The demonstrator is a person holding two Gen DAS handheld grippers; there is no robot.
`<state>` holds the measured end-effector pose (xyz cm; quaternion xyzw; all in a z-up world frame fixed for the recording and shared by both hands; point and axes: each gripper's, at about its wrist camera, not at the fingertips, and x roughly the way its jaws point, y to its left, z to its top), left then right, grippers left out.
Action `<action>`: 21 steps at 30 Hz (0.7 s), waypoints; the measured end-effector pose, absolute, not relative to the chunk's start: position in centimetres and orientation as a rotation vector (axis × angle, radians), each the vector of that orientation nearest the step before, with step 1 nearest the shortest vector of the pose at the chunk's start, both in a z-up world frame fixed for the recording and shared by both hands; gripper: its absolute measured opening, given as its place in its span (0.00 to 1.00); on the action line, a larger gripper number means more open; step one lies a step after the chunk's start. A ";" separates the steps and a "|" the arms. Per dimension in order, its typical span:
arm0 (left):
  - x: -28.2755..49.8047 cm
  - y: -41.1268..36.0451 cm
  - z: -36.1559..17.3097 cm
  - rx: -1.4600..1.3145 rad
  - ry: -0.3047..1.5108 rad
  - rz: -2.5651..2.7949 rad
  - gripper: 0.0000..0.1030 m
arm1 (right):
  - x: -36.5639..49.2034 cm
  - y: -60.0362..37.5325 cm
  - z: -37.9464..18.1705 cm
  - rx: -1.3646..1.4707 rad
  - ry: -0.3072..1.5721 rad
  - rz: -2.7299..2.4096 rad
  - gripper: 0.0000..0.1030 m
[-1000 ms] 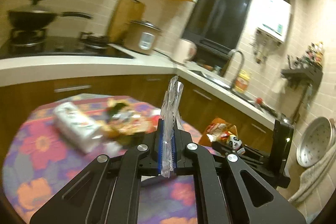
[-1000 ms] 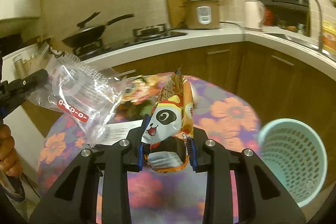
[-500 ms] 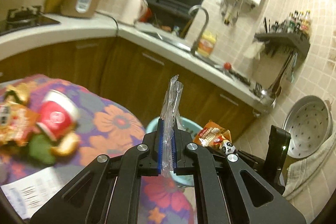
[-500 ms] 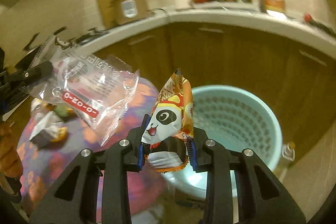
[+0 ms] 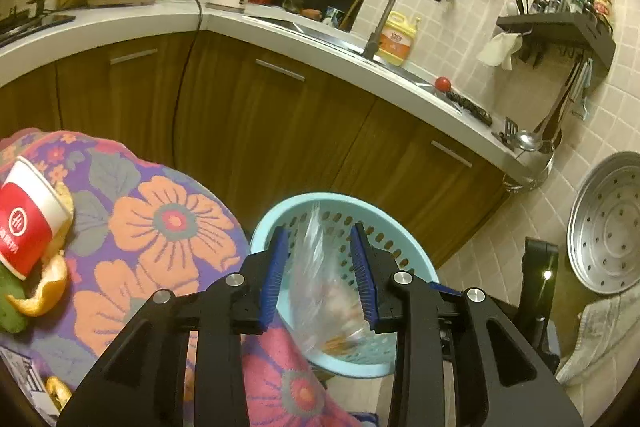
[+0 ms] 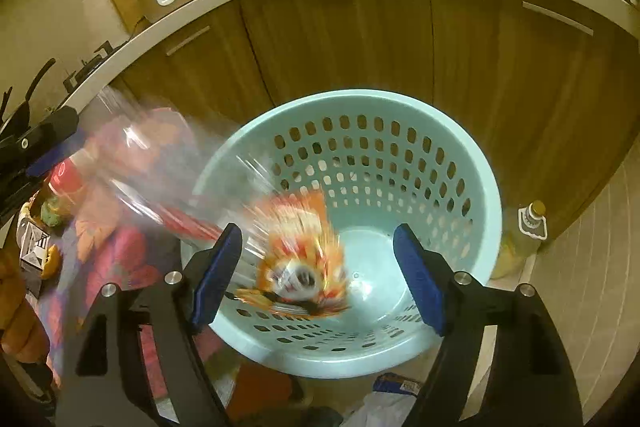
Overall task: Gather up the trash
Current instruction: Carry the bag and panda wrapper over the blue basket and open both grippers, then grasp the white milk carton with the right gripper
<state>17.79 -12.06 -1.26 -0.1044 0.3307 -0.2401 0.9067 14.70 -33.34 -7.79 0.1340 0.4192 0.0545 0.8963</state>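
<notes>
Both grippers hang open over a light blue perforated basket (image 6: 432, 155), also seen in the left wrist view (image 5: 404, 247). A clear plastic bag (image 5: 320, 291) is falling from my open left gripper (image 5: 320, 283) into the basket; it shows as a blur in the right wrist view (image 6: 160, 179). An orange panda snack wrapper (image 6: 300, 267) drops, blurred, from my open right gripper (image 6: 320, 283) inside the basket. On the flowered tablecloth (image 5: 172, 223) lie a red paper cup (image 5: 28, 219) and orange peel (image 5: 44, 291).
Wooden cabinets (image 5: 280, 115) and a white counter with a sink and faucet (image 5: 380, 7) curve behind the basket. A yellow-capped bottle (image 6: 528, 231) stands on the floor right of the basket. A paper slip (image 6: 34, 247) lies on the table. A metal steamer tray (image 5: 608, 227) hangs at right.
Both grippers swung from the table to over the basket and opened. The clear bag left the left gripper and the panda wrapper left the right one; both are falling into the basket.
</notes>
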 end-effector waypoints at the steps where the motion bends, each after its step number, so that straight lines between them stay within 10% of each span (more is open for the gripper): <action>1: 17.6 -11.9 -1.1 -0.216 0.681 -0.497 0.31 | 14.5 -33.3 -7.6 0.280 0.865 0.113 0.72; 21: 4.7 2.9 6.0 -0.283 0.471 -0.276 0.62 | 9.6 -19.2 2.2 0.108 0.641 0.466 0.72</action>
